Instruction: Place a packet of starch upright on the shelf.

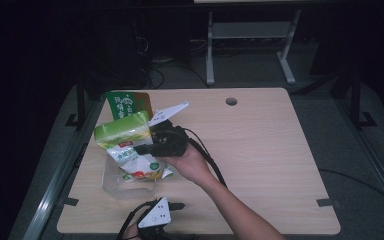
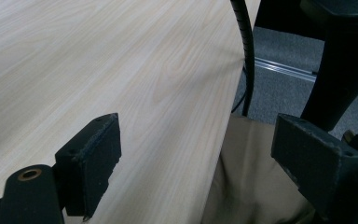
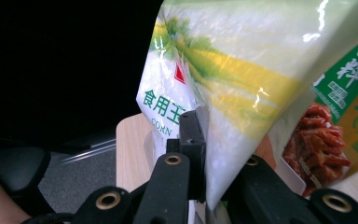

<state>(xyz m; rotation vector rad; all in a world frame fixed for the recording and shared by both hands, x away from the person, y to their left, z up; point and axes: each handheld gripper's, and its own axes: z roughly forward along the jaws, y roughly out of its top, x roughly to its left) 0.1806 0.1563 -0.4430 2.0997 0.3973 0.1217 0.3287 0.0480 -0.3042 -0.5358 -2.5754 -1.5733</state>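
Lab or test room, not a home: bare wood-look table (image 1: 260,145) with cable grommet hole (image 1: 231,101), grey carpet floor (image 1: 330,100), white metal desk frame (image 1: 250,45) behind, loose cables (image 1: 155,75) on floor, dark surroundings, rails (image 1: 55,175) flanking the table.

Black two-jaw tools (image 1: 147,149) with brass-ringed pivots, trailing black cables, grey three-cornered top plates.

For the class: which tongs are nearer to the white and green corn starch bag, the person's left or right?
Right. The right tongs are shut on the corn starch bag itself, above the clear tray. The left tongs sit open at the table's near edge, apart from it.
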